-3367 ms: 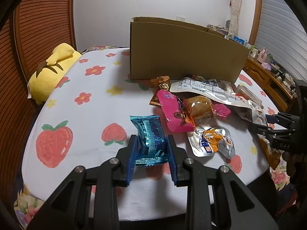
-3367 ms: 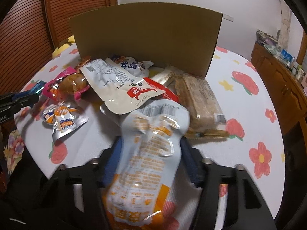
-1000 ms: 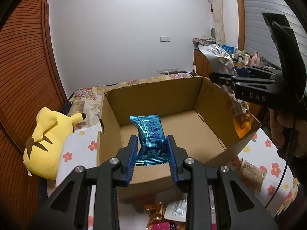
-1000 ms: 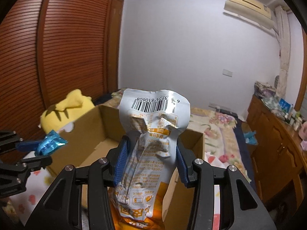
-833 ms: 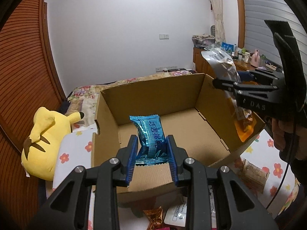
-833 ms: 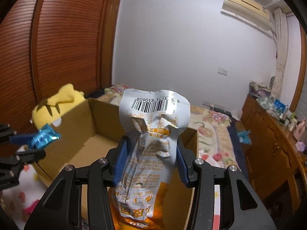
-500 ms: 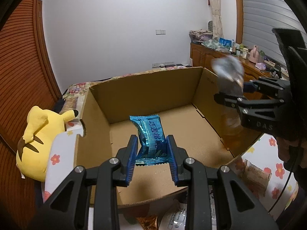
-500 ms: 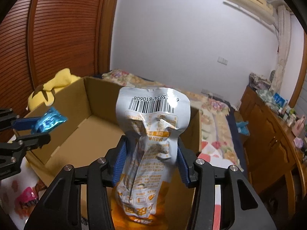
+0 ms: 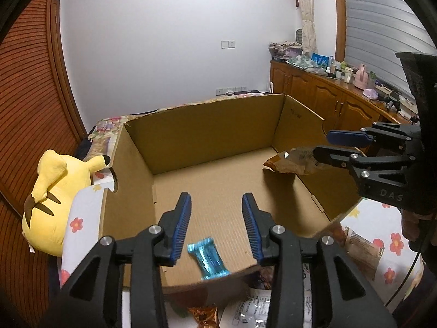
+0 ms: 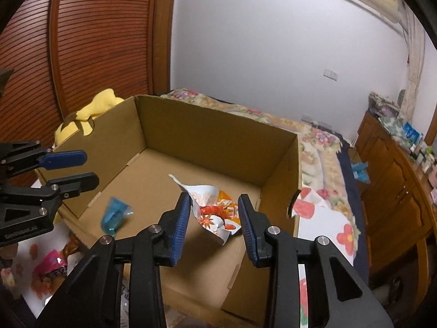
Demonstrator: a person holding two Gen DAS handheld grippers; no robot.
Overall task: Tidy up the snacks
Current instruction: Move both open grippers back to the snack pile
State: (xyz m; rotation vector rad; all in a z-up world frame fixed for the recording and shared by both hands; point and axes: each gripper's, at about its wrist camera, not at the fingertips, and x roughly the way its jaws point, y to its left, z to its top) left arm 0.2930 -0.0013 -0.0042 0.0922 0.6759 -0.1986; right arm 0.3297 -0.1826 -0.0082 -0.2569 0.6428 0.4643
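The cardboard box [image 9: 207, 136] stands open on the flower-print bed [image 10: 327, 218]. The orange-and-white pouch [image 10: 215, 210] is light, crinkly and slippery; take it by a flat sealed edge. It lies crumpled inside the box near the right wall, beyond and between the right tongs [image 10: 214, 228], whose jaws are closing with nothing pressed. The blue wrapper [image 9: 209, 259] is small, soft foil, possibly still falling, just inside the near wall, below the left tongs [image 9: 215, 228], whose jaws are opening empty.
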